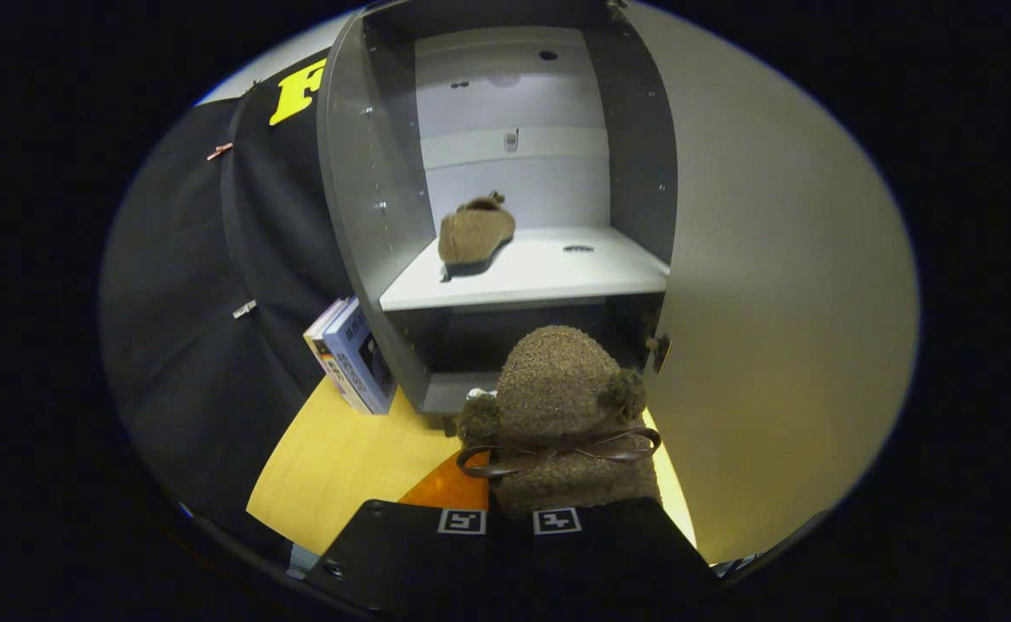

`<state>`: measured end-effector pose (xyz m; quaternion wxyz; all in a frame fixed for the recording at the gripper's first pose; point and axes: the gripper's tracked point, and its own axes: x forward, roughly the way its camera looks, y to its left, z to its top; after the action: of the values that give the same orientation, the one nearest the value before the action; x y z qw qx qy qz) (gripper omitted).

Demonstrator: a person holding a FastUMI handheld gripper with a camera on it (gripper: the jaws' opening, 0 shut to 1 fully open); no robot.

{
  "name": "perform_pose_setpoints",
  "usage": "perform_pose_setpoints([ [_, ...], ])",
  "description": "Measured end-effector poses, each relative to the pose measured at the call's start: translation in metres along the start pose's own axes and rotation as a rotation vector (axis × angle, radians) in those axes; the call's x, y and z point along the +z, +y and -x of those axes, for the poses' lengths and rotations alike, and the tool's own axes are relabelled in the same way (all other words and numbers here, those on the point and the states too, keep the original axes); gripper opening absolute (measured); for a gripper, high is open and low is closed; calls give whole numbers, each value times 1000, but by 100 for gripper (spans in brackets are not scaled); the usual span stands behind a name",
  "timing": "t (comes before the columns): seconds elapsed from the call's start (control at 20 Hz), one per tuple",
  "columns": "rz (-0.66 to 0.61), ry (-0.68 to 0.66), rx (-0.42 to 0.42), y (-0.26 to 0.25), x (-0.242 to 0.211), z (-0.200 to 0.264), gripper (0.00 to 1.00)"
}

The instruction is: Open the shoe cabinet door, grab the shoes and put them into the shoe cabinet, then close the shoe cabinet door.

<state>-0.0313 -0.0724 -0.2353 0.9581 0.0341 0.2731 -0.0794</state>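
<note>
Shoe [570, 415] number two sits pinched in my tool [510, 522], both fingers closed on its heel, toe pointing at 12 o'clock toward the open shoe cabinet [367, 216]. I should lift it above the shelf [549, 272] edge and set it right of the first shoe [474, 231]. The open door [773, 302] at 3 o'clock crowds me, and books [352, 354] lean on the table [341, 458] at 10 o'clock.

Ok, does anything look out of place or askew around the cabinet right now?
Nothing damaged or spilled. One slipper sits on the white shelf close to the left wall. The second slipper is held in the gripper. The cabinet door stands open.
</note>
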Motion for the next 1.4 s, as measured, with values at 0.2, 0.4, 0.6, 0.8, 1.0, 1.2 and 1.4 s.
perform_pose_setpoints([
  [0.2,18,-44,-22,-4,44,8,5],
  [0.4,23,-90,-48,-5,89,-3,5],
  [0.6,11,-116,-32,3,139,-29,5],
  [0.8,3,-111,-35,7,177,-68,5],
  [1.0,-31,-85,-57,-5,209,-117,5],
  [1.2,-4,-27,-87,-15,223,-173,5],
  [1.4,-15,34,-79,-19,230,-228,5],
])
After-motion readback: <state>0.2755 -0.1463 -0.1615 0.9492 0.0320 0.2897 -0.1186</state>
